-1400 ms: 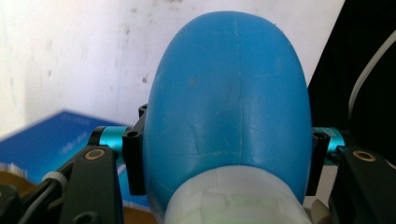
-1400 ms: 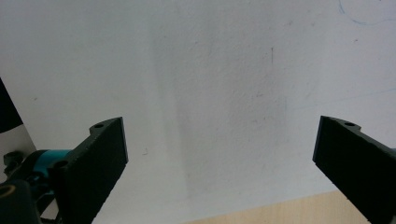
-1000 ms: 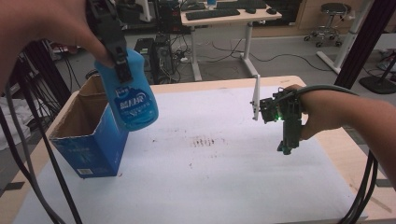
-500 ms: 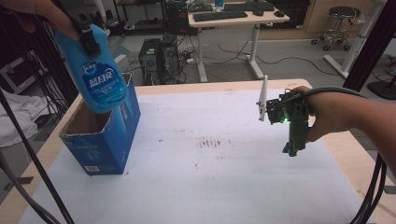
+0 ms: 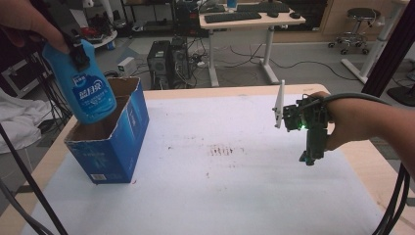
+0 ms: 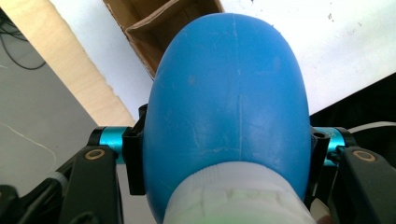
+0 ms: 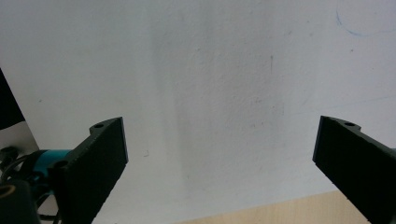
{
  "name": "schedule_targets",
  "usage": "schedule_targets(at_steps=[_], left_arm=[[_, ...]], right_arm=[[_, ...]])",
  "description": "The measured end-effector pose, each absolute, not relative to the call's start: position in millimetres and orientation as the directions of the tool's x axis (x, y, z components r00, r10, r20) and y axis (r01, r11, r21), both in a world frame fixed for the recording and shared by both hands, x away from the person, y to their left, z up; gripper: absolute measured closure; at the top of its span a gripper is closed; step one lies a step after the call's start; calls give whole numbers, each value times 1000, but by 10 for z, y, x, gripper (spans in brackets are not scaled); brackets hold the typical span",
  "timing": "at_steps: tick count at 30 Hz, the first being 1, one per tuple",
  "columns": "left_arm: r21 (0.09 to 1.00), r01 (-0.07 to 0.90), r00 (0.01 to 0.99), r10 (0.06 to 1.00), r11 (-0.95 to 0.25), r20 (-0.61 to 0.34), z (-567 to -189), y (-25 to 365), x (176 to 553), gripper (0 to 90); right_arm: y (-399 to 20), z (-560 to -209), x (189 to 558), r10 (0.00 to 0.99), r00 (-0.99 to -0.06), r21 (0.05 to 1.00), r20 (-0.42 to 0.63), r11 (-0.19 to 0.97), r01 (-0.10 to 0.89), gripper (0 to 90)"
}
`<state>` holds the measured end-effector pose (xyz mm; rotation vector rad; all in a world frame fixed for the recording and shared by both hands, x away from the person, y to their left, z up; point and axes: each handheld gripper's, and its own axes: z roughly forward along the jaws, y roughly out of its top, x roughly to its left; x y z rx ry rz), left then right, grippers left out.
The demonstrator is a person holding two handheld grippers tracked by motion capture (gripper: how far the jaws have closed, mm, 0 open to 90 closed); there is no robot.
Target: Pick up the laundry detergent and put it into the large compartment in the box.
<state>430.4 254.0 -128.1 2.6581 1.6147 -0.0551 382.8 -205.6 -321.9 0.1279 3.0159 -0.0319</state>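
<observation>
Bottle [image 5: 89, 87] now hanging tilted over the open top of the box [image 5: 113, 146], at the far-left of the table; a second ago sat further right, over the box's right edge and the white mat. Shifted leftward across the last two frames, base now dipping toward the box mouth. Reads as the lowering step about to start: drop into the box looks next, not yet in.

Left gripper [image 5: 73, 41] pinching the bottle at its neck and shoulder, jaws clamped on both sides in the left gripper view [image 6: 226, 154]. Right gripper [image 5: 313, 147] unchanged at the right, pointing down above the mat, jaws spread wide, nothing between them [image 7: 219, 163].

Bottle: smooth glossy blue plastic, rounded shoulders, mould seam down the middle, white ribbed cap, printed label. Box: blue printed cardboard, brown raw inside, flaps up and slightly torn. Table [image 5: 205, 91]: pale wood edge under a white matte mat [image 5: 235, 196] with faint rusty smudges near centre.
</observation>
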Motion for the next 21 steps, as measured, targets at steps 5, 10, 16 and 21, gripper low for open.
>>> schedule_targets(at_steps=[5, 10, 16, 21], left_arm=[[-13, 888, 458, 887, -459, -58, -1447, 2561, 4342, 378], [-27, 873, 485, 873, -487, -55, -1659, 2557, 4379, 378], [-26, 856, 512, 855, -516, -89, -1925, 2561, 4418, 379], [-33, 812, 579, 812, -582, -64, -2114, 2512, 4410, 379]], right_arm=[[-2059, -3218, 3823, 81, -988, -18, -128, 996, 84, 21], [-2066, -3217, 3828, 79, -989, -17, -129, 996, 82, 21], [-2074, -3223, 3833, 83, -987, -21, -134, 996, 86, 21], [-2071, -3233, 3838, 81, -988, -21, -134, 996, 85, 22]])
